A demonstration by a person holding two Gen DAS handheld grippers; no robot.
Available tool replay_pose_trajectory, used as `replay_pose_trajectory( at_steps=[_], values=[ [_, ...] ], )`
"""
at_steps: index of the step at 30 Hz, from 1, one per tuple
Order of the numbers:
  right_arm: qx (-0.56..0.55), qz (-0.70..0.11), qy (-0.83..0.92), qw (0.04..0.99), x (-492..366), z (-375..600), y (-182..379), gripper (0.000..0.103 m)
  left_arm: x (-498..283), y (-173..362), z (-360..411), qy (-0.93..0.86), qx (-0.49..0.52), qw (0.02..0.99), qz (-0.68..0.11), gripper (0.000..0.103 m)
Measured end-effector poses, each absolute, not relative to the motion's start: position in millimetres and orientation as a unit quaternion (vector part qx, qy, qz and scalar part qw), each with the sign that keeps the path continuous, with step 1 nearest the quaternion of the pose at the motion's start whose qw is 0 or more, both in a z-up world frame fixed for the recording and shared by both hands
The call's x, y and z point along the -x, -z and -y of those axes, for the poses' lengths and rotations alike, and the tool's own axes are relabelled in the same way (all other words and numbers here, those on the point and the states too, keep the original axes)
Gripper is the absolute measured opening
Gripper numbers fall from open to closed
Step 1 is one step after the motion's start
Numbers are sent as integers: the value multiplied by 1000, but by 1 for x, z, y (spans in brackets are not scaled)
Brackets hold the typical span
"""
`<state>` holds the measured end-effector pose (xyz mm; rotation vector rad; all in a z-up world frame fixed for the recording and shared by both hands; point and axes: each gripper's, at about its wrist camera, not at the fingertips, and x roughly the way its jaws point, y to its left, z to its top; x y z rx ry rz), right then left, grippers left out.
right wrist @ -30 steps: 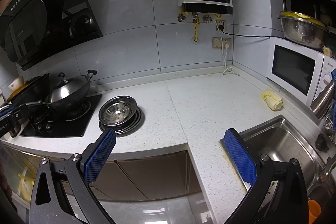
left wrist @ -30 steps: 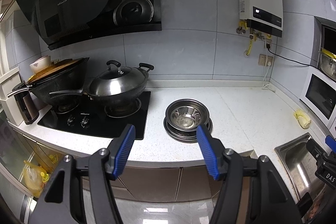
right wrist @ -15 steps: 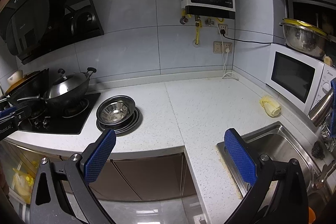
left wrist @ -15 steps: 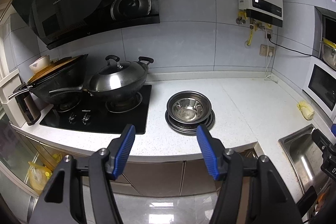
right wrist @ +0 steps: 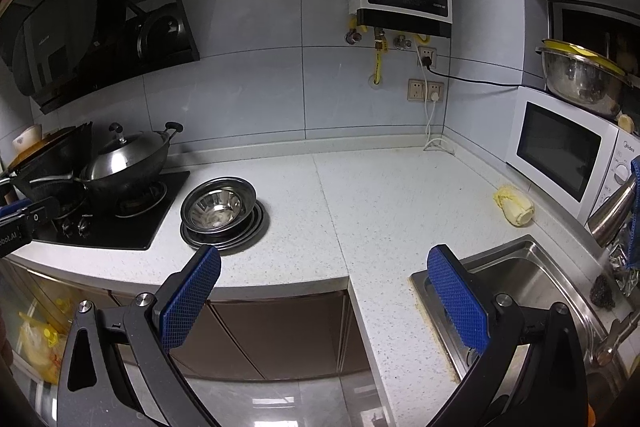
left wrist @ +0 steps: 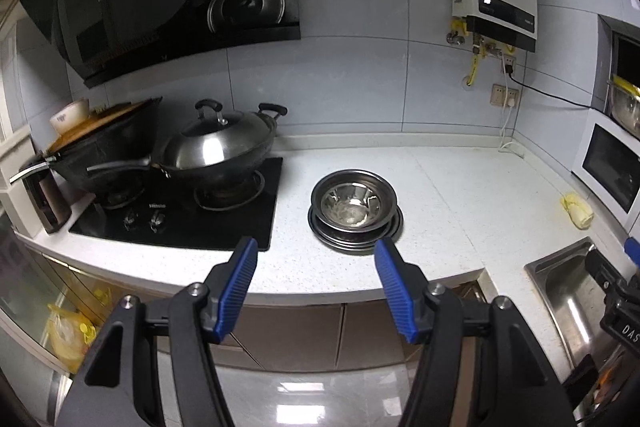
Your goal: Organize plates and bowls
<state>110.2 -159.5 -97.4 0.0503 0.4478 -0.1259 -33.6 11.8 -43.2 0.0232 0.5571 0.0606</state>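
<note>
**Steel bowls stacked on plates by the stove; both grippers spread and empty**

Steel everywhere on this counter. Going left to right from my left wrist view: a dark wok (left wrist: 102, 151) with a board and a small white bowl (left wrist: 70, 115) on top sits at the far left of the black stove (left wrist: 180, 215). Just beside it, a lidded steel wok (left wrist: 218, 151) on the right burner, its long handle pointing left.

Right of the stove, on the speckled white counter (left wrist: 460, 203), I see the stack: steel bowls (left wrist: 354, 201) nested on a few steel plates (left wrist: 356, 239). The bowls sit upright, and the plate rims show below and around them. I cannot count the pieces for sure.

My left gripper (left wrist: 314, 281) hangs off the counter's front edge, its blue fingers (left wrist: 240, 283) well spread with nothing between them. The stack lies ahead, slightly right of its centre line and apart from it.

Further right: a pale yellow lump (left wrist: 576, 209) near the microwave (left wrist: 612, 167), then the sink (left wrist: 560, 283) at the corner.

From the right wrist view, the stack of bowls (right wrist: 218, 205) sits on its plates (right wrist: 240, 237) to the left of my right gripper (right wrist: 324, 293). That gripper is spread wider still, holding nothing, one blue pad over the counter's edge and the other over the sink's (right wrist: 516, 267) near rim. A large steel basin (right wrist: 580, 79) rests on top of the microwave (right wrist: 560, 147).
</note>
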Motion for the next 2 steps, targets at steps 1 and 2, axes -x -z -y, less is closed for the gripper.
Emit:
replay_pose_trajectory(
  at_steps=[1,2],
  values=[
    [-25,-222,63,973,-111,160,97,102,34,43,-10,-31,-14,961,-274,59],
    [-26,-222,62,973,-111,160,97,102,34,42,-9,-34,-18,961,-273,59]
  ],
)
